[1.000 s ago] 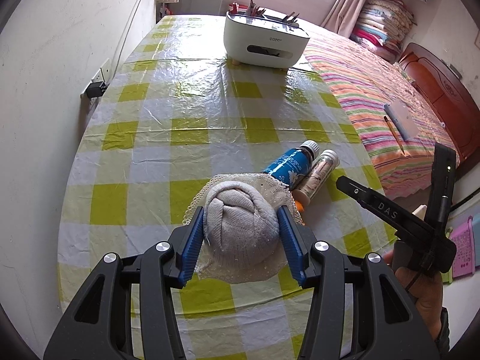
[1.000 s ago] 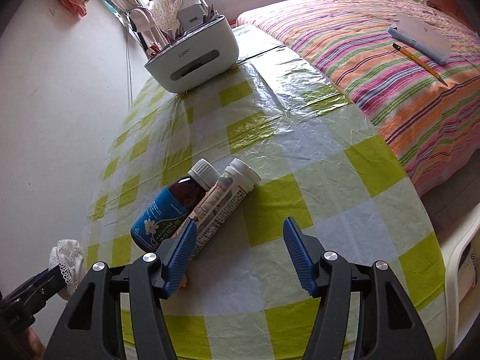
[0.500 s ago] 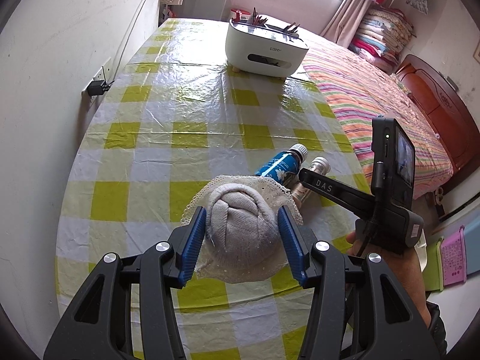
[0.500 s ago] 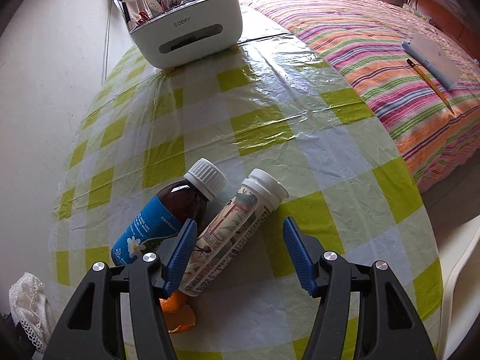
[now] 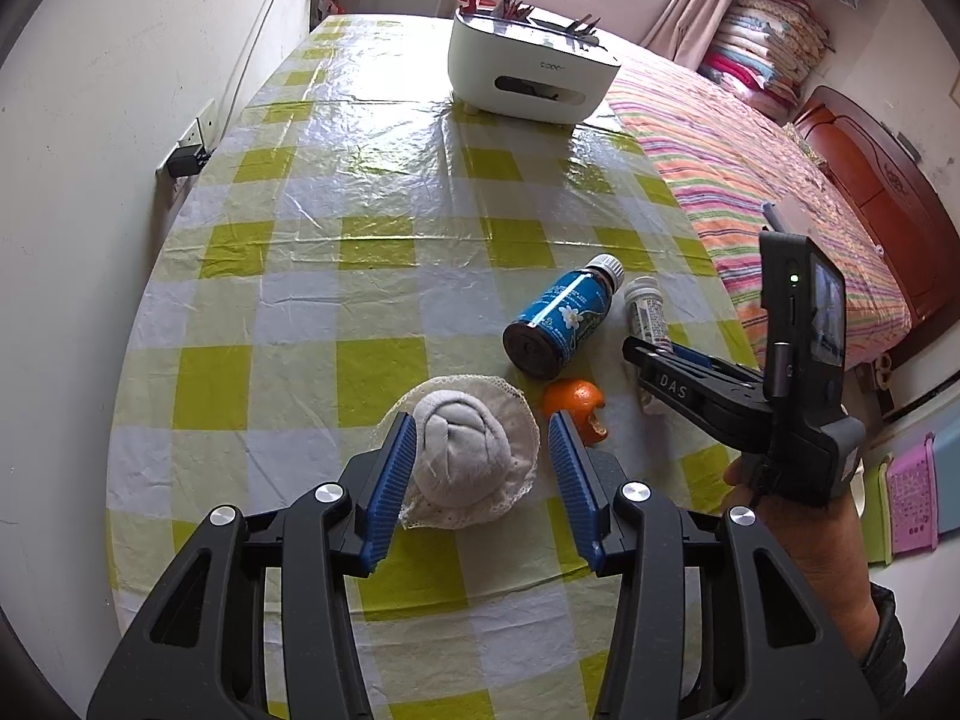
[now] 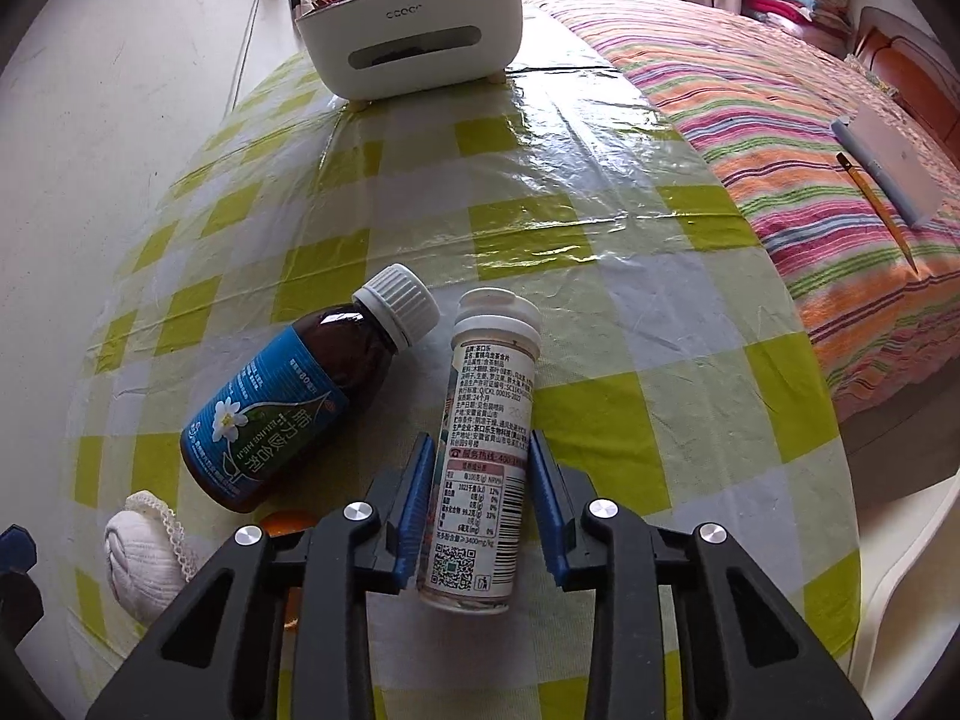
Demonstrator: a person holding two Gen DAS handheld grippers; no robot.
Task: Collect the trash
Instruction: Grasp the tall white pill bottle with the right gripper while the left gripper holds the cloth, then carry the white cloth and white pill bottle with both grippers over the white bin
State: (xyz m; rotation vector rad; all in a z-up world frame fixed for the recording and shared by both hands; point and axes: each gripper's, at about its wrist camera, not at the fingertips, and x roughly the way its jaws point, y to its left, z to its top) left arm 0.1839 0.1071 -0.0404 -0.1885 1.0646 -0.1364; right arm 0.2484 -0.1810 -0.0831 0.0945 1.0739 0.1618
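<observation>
Right gripper [image 6: 480, 504] clamps mid-body on a light, rigid, likely slippery white plastic tablet tube [image 6: 486, 450]; left gripper [image 5: 480, 474] spread around a soft grey rolled sock [image 5: 462, 456].

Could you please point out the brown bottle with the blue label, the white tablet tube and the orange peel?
brown bottle [image 6: 270, 414]: right wrist view, on its blue label.
white tablet tube [image 6: 483, 450]: right wrist view, mid-body label.
orange peel [image 5: 573, 399]: left wrist view, outer skin.

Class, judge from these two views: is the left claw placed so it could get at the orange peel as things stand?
Probably not directly. The left claw is open around the rolled sock, which fills the gap between its fingers. The orange peel lies just outside its right finger, unobstructed, so the claw would first need to shift sideways.
</observation>
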